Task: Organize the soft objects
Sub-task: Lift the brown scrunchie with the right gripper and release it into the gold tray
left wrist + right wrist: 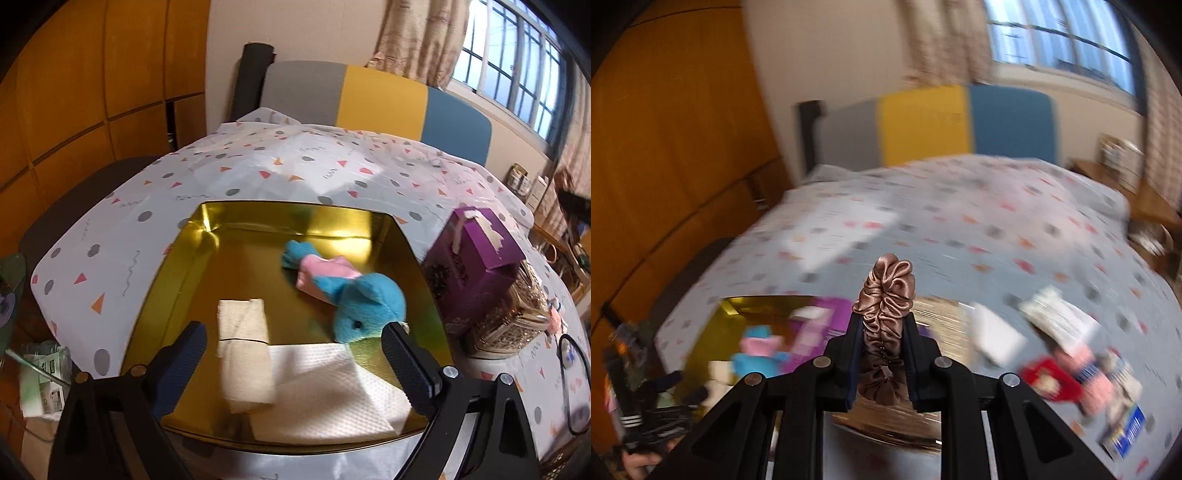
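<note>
The right gripper [882,328] was clamped on a brown satin scrunchie [886,295], mid-frame above the bed. The left gripper [291,347] hung with jaws apart over the gold tin [177,258]. The next move likely called for carrying the scrunchie to the tin at lower left.

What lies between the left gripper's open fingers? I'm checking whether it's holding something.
Nothing held: the left gripper is open above a beige cloth roll and white paper towel, in the left wrist view.
</note>
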`<act>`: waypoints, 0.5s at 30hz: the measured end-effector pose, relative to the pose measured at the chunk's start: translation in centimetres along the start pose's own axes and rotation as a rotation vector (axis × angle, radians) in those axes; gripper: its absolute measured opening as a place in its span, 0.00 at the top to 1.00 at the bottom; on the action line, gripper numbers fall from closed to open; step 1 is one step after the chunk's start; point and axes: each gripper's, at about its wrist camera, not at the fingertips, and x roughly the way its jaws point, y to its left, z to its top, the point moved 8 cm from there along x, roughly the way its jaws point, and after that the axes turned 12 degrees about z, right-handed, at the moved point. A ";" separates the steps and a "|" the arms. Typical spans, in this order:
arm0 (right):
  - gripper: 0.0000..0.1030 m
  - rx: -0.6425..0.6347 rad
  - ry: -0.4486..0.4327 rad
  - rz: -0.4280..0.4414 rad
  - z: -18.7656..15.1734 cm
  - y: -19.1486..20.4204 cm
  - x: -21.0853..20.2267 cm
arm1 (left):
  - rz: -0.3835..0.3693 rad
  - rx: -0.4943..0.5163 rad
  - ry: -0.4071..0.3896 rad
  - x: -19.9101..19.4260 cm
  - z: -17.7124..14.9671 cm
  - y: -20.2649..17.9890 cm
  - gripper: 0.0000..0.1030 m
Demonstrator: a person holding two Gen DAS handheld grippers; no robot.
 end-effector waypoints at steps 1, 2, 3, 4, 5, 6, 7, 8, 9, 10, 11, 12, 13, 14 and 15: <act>0.81 -0.042 0.008 0.040 0.4 2.2 0.9 | 0.003 -0.008 0.001 0.1 0.0 0.4 0.06; 0.81 -0.067 0.013 0.064 0.5 3.6 1.4 | 0.006 -0.014 0.003 0.1 0.0 0.7 0.06; 0.81 -0.100 0.023 0.095 0.7 5.5 2.2 | 0.010 -0.020 0.003 0.2 0.0 1.1 0.06; 0.81 -0.126 0.034 0.116 0.6 6.9 3.0 | 0.014 -0.027 0.003 0.2 0.0 1.4 0.06; 0.81 -0.155 0.050 0.137 0.6 8.5 4.0 | 0.015 -0.033 0.003 0.3 0.0 1.7 0.06; 0.81 -0.183 0.069 0.151 0.4 10.0 5.3 | 0.015 -0.039 0.003 0.3 0.0 2.0 0.06; 0.81 -0.203 0.089 0.153 0.1 10.9 6.4 | 0.017 -0.043 0.004 0.4 0.0 2.2 0.06; 0.81 -0.227 0.112 0.145 -0.3 11.8 7.7 | 0.020 -0.045 0.005 0.4 0.0 2.4 0.06; 0.80 -0.248 0.134 0.129 -0.6 12.5 9.2 | 0.024 -0.047 0.005 0.5 -0.1 2.7 0.06; 0.80 -0.261 0.151 0.115 -0.9 13.0 10.3 | 0.025 -0.049 0.006 0.5 -0.1 2.9 0.06; 0.80 -0.270 0.175 0.096 -1.3 13.2 11.7 | 0.027 -0.054 0.009 0.6 -0.2 3.2 0.05; 0.79 -0.270 0.199 0.068 -1.6 13.1 13.3 | 0.029 -0.057 0.011 0.7 -0.3 3.4 0.05; 0.78 -0.273 0.217 0.051 -2.0 13.0 14.4 | 0.031 -0.060 0.013 0.7 -0.3 3.6 0.05; 0.78 -0.275 0.232 0.041 -2.4 12.8 15.4 | 0.033 -0.064 0.015 0.8 -0.4 3.9 0.04; 0.75 -0.275 0.247 0.030 -2.6 12.6 16.6 | 0.035 -0.068 0.018 0.9 -0.4 4.0 0.04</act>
